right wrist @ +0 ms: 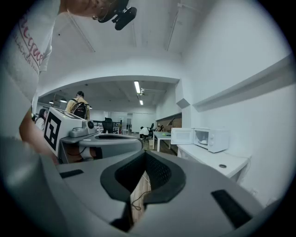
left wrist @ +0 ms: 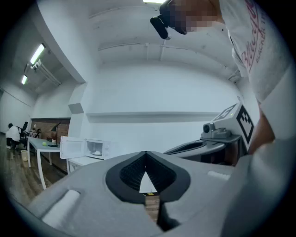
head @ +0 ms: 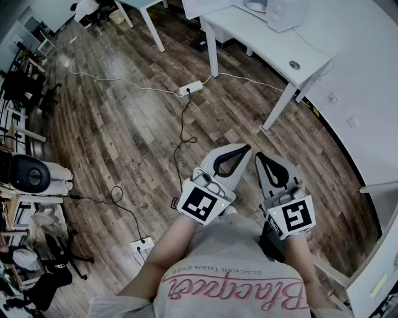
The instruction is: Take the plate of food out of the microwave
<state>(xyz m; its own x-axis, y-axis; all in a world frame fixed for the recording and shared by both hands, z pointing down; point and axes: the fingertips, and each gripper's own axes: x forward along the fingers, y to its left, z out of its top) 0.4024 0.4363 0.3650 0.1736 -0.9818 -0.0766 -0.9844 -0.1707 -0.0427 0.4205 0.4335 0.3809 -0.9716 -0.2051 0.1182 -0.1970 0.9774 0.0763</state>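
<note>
A white microwave [right wrist: 212, 140] stands on a white table [right wrist: 217, 162], well ahead of me, with its door [right wrist: 181, 136] swung open. Inside it sits a plate of food [right wrist: 202, 138]. The left gripper view shows the same microwave [left wrist: 101, 148] small and far off, door [left wrist: 71, 147] open and the plate [left wrist: 96, 152] inside. In the head view the microwave [head: 286, 13] is at the top edge. My left gripper [head: 244, 149] and right gripper [head: 259, 156] are held side by side close to my body, over the floor. Both are shut with nothing in them.
Wooden floor lies between me and the white table [head: 273, 43]. A power strip [head: 191, 89] and its cables run across it, and a second strip [head: 142, 247] lies near my feet. Chairs and clutter line the left side. People sit and stand far back in the room.
</note>
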